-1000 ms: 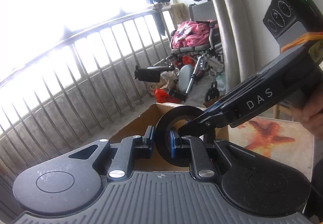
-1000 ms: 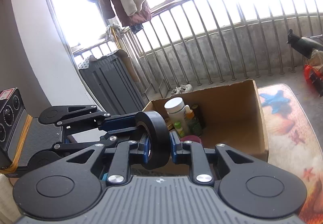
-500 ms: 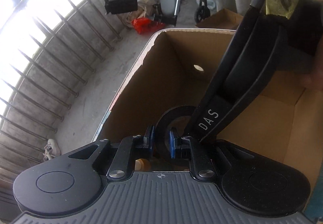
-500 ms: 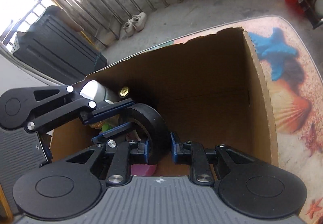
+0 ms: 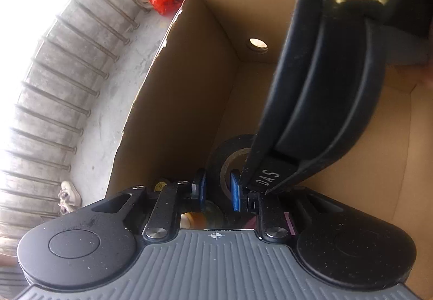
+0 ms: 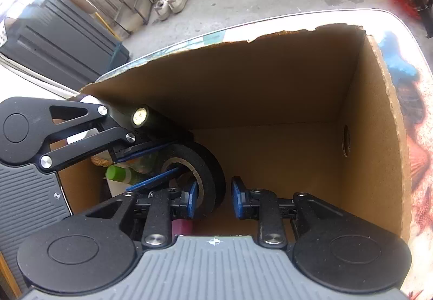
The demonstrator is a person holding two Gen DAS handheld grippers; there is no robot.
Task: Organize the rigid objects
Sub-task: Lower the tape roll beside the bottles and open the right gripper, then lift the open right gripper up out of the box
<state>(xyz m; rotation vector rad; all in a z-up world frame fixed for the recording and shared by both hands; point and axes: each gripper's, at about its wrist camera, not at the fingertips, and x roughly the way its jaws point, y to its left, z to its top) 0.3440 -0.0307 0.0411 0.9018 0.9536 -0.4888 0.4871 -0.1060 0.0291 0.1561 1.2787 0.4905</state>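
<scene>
A black tape roll (image 6: 209, 167) stands on edge low inside the cardboard box (image 6: 270, 83). My right gripper (image 6: 215, 198) straddles its wall with the jaws opening; the left pad touches the roll and a gap shows at the right pad. My left gripper (image 6: 176, 156) reaches in from the left, one finger over the roll and one through its hole. In the left wrist view the roll (image 5: 230, 148) sits between the blue pads of my left gripper (image 5: 217, 190), whose jaws are opening and look slack around the wall. The right gripper's body (image 5: 319, 99) crosses in front.
Beside the roll stand a green-capped white bottle (image 6: 116, 172), a dark bottle with a gold cap (image 6: 140, 116) and a pink item (image 6: 181, 227). The box rests on a starfish-patterned surface (image 6: 416, 137). Sneakers (image 6: 170, 3), a dark cabinet (image 6: 54, 37) and a railing lie beyond.
Both grippers tipped downward and sank with the tape roll from above the box rim to deep inside it. Their jaws have widened, and the right gripper's right pad has come off the roll.
</scene>
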